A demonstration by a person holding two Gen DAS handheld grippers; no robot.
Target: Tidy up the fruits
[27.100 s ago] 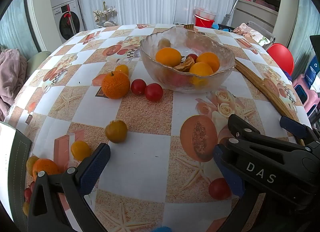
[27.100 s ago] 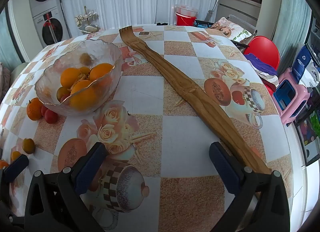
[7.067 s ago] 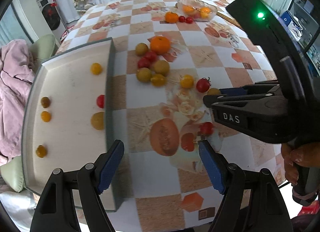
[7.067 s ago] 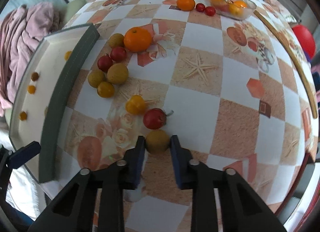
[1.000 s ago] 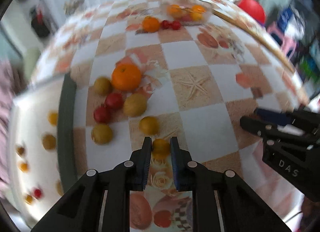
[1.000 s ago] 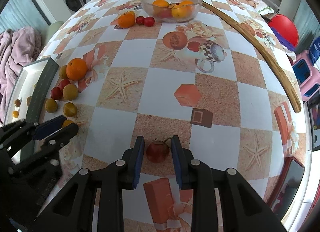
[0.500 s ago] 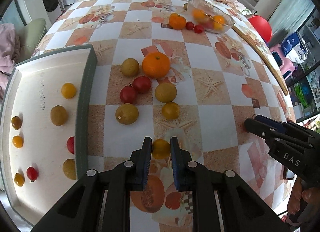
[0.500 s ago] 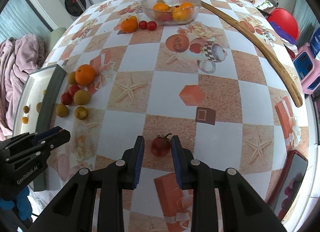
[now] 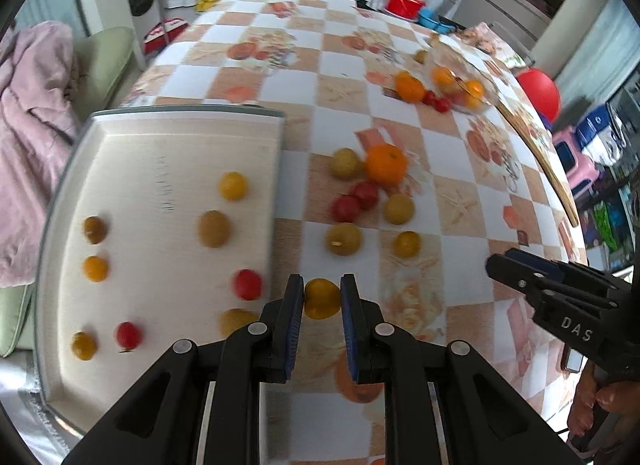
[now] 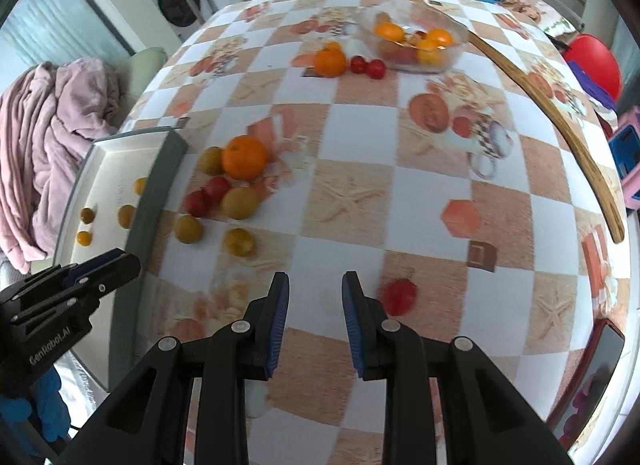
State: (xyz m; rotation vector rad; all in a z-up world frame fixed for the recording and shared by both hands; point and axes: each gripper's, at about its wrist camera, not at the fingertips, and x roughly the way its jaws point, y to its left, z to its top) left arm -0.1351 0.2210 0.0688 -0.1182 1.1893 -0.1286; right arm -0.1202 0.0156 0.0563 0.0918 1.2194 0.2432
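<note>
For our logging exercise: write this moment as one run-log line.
left gripper: shut on yellow tomato, near tray | right gripper: empty; red tomato on table beside it

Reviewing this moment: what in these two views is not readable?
- Right wrist view: red tomato smeared by motion blur; contact with the right hand-held gripper unclear.
- Left wrist view: bowl contents blurred, uncountable.
- Left wrist view: one fruit on the tray half hidden behind the left hand-held gripper.
- Right wrist view: dark object cut off by the lens edge.
</note>
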